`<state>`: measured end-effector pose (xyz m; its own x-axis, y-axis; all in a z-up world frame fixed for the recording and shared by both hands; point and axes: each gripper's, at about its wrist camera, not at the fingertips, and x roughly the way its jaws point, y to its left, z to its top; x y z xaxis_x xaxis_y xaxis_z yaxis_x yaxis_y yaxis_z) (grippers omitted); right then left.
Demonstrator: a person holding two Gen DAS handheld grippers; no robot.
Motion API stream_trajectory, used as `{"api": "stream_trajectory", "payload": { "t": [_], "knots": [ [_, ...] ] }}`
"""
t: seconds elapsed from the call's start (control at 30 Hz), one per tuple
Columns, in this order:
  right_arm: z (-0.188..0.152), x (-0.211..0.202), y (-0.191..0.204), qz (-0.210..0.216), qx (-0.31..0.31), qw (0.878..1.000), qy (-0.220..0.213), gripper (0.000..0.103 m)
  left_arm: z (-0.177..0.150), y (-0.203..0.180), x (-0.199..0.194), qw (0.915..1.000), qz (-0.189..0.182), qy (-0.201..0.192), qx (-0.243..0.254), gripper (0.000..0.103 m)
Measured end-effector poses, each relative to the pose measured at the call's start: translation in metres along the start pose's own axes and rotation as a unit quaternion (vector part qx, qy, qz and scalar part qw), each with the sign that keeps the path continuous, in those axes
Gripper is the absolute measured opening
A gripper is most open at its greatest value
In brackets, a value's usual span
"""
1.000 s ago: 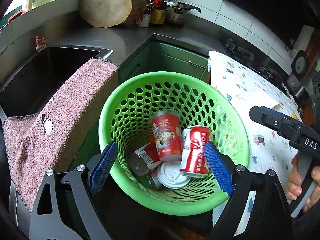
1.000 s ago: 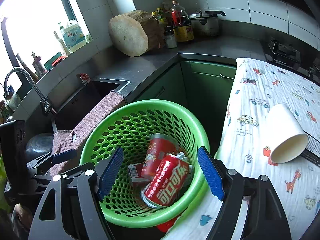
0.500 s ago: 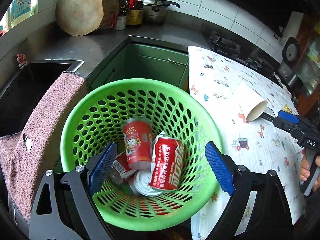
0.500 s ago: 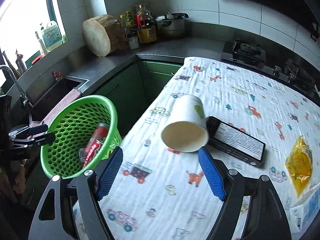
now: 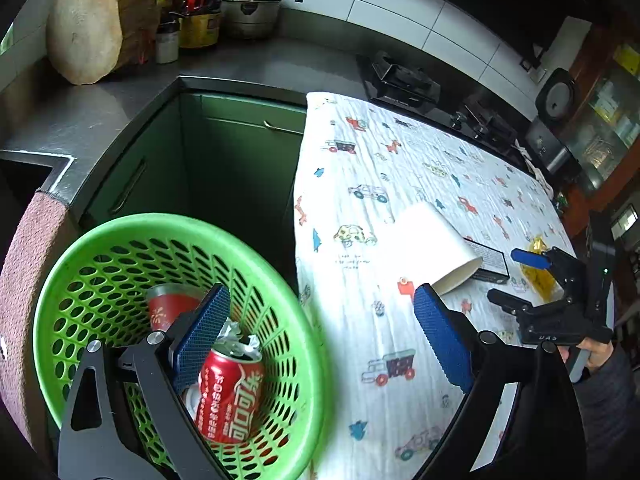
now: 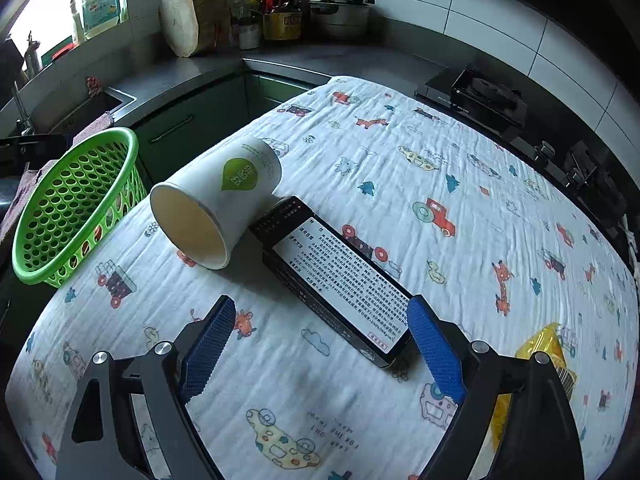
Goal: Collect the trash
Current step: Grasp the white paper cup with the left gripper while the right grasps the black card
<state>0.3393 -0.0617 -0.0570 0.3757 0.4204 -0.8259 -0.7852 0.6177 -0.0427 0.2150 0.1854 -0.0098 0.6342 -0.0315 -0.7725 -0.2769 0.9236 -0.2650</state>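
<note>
- Progress: a green perforated basket (image 5: 100, 248) at the lower left of the left wrist view is seen to hold a dented red cola can (image 5: 230, 396), a second red can (image 5: 172, 308) behind it and crumpled foil; this part is judged done.
- Remaining trash is seen on the table: a white paper cup (image 6: 218, 200) on its side at centre left of the right wrist view, a black carton (image 6: 336, 280) touching it, and a yellow wrapper (image 6: 548, 348) at the lower right.
- The left gripper (image 5: 320, 336) is held with jaws wide, empty, over the basket rim and table edge.
- The right gripper (image 6: 316, 344) is held with jaws wide, empty, straddling the near end of the carton.
- Surface: a white cloth (image 6: 460, 152) printed with cartoon vehicles and animals.
- Room: a kitchen; a grey counter (image 5: 260, 64), a wooden chopping block (image 5: 96, 24), bottles, a pot and a stove (image 6: 484, 98) are seen in the upper frame.
</note>
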Motion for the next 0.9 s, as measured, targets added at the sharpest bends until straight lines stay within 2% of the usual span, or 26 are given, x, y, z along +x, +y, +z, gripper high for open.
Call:
{"api": "stream_trajectory", "payload": {
  "t": [0.23,0.5,0.57,0.77,0.9],
  "knots": [
    [0.012,0.029,-0.009,0.019,-0.029,0.999,0.028,0.085,0.026,-0.020,0.030,0.9996,-0.016,0.021,-0.004,0.092],
    [0.017,0.046,-0.010,0.043,-0.031,0.998,0.042,0.085,0.036,-0.042,0.055,0.9982,-0.040,0.044,-0.005,0.092],
    [0.017,0.048,-0.010,0.044,-0.032,0.998,0.045,0.081,0.038,-0.047,0.061,0.9976,-0.046,0.051,-0.008,0.092],
    [0.011,0.039,-0.005,0.053,-0.036,0.996,0.056,0.059,0.039,-0.067,0.080,0.9969,-0.042,0.067,0.003,0.093],
    [0.001,0.031,0.001,0.062,-0.037,0.996,0.062,0.055,0.042,-0.079,0.093,0.9962,-0.039,0.077,0.011,0.093]
  ]
}}
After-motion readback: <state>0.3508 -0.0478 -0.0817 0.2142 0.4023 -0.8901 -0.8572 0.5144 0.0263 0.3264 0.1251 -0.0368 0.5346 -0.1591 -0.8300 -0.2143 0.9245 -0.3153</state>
